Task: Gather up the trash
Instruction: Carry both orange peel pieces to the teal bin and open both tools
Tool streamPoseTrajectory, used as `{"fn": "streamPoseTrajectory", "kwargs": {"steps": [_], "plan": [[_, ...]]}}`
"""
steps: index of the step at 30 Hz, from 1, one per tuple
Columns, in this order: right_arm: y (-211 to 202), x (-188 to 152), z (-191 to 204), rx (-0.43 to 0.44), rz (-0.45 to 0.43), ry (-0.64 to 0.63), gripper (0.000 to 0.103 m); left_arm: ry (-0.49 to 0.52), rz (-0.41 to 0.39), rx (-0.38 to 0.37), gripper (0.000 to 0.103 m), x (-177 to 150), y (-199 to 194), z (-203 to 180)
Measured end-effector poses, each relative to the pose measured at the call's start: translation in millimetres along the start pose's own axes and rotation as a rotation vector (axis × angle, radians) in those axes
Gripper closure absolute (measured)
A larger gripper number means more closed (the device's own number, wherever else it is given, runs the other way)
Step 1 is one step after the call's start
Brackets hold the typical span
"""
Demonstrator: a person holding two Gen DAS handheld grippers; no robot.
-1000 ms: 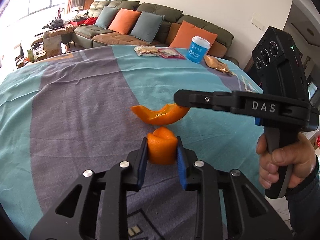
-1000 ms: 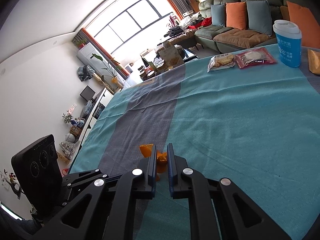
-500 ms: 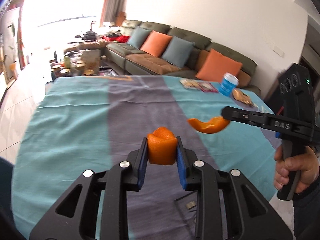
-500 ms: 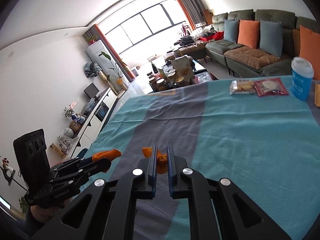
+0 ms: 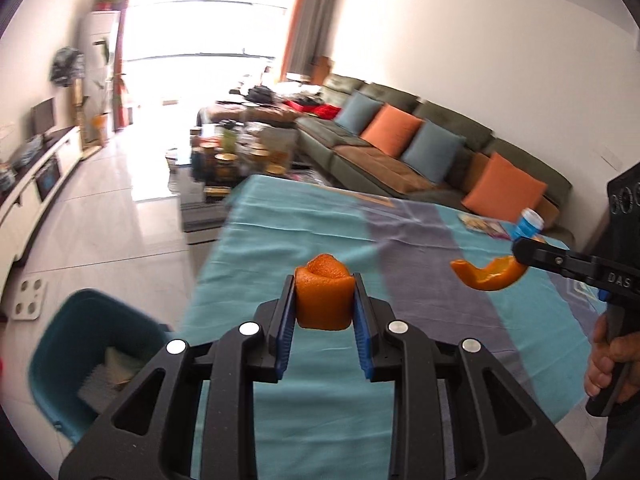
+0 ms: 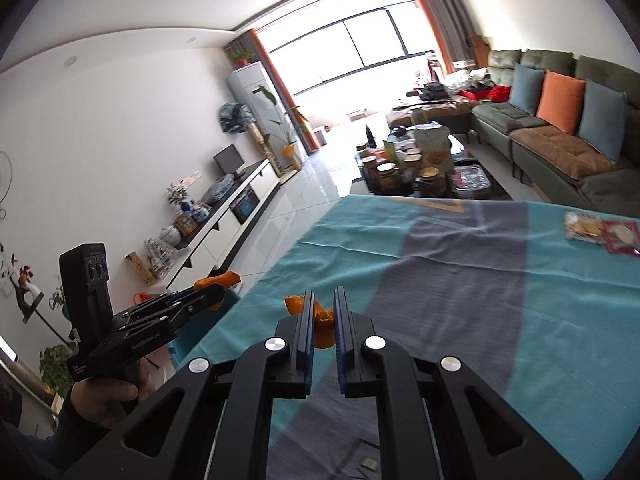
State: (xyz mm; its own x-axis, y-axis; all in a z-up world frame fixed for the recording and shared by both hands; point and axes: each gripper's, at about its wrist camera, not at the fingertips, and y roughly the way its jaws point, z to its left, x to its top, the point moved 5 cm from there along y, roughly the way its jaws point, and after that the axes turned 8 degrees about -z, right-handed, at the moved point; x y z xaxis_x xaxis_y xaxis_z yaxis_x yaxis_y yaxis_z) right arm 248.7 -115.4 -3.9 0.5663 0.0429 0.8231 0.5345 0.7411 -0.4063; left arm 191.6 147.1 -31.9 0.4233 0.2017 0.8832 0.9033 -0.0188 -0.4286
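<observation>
A curled orange peel (image 5: 323, 297) is clamped between the blue pads of the left gripper (image 5: 323, 300). A thinner curved peel (image 6: 318, 317) is pinched in the closed right gripper (image 6: 321, 312). A teal bin (image 5: 80, 344) is seen at eight o'clock on the floor beside the table (image 5: 440, 280). Both peels are best carried fully over the bin's mouth before being released.

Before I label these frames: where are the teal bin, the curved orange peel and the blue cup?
teal bin (image 5: 72, 344): left wrist view, on its near rim.
curved orange peel (image 5: 486, 276): left wrist view, mid-curve.
blue cup (image 5: 527, 226): left wrist view, on its side wall.
</observation>
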Motion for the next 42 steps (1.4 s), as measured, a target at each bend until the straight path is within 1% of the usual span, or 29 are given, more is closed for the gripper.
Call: {"fn": "streamPoseTrajectory", "kwargs": {"steps": [7,12,18,23,27,31,36,42], "plan": [[36.9,2.2,61.9,0.108,0.032,-0.057,0.095,-0.050,-0.036,0.132,0.077,1.9,-39.8,70.6],[66.3,2.6,105.7,0.177,0.067,-0.106,0.095,-0.086,-0.038,0.227,0.077,-5.2,-61.2,120.4],[97.6,0.3,151.5,0.245,0.100,-0.143,0.095,-0.117,-0.038,0.302,0.077,-13.1,-85.1,169.4],[123.9,-4.1,176.5,0.278,0.140,-0.174,0.095,-0.148,-0.029,0.355,0.077,-23.1,-102.6,202.2],[148.7,-10.3,191.8,0.292,0.180,-0.189,0.095,-0.166,-0.002,0.389,0.077,-33.7,-103.2,223.9],[167.9,-19.8,200.5,0.294,0.218,-0.199,0.095,-0.187,0.020,0.404,0.077,-43.5,-98.3,238.3],[191.3,-30.9,207.5,0.282,0.262,-0.216,0.095,-0.197,0.050,0.414,0.077,-52.8,-82.1,248.0],[210.1,-42.6,213.4,0.262,0.309,-0.241,0.095,-0.211,0.086,0.412,0.077,-62.0,-58.3,253.4]]}}
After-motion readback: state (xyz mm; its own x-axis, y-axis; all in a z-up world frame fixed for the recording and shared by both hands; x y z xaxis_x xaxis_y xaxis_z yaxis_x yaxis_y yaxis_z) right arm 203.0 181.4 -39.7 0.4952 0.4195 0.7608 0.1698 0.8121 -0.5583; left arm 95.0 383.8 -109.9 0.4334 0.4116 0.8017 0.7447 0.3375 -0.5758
